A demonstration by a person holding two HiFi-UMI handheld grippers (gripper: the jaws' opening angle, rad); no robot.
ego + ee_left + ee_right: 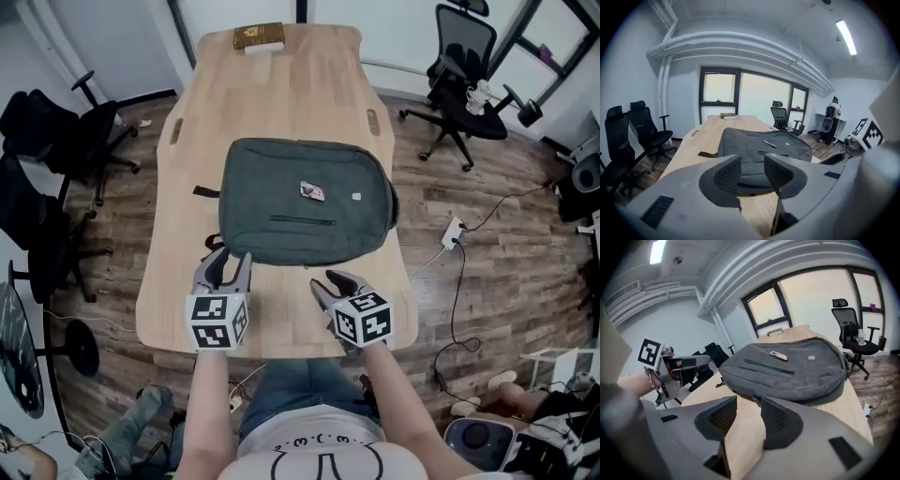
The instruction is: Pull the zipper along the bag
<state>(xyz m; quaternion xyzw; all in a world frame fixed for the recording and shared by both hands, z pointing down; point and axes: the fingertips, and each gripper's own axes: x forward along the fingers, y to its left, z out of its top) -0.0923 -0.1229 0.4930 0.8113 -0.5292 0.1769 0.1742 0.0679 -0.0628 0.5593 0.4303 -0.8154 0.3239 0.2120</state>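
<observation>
A dark grey-green backpack (305, 202) lies flat in the middle of the wooden table (281, 94), its front pocket zipper (303, 221) facing up. Both grippers hover over the table just in front of the bag's near edge. My left gripper (228, 265) is open near the bag's near-left corner, and in the left gripper view (752, 168) nothing lies between its pads. My right gripper (334, 284) is open too, with only bare table between its jaws (749, 411). A small zipper pull (756, 400) shows at the bag's near edge, just past the right gripper's fingertips.
A brown box (259, 37) sits at the table's far end. Black office chairs stand to the left (56, 141) and at the far right (464, 56). A power strip (453, 232) with cables lies on the floor to the right. The table's front edge is right below the grippers.
</observation>
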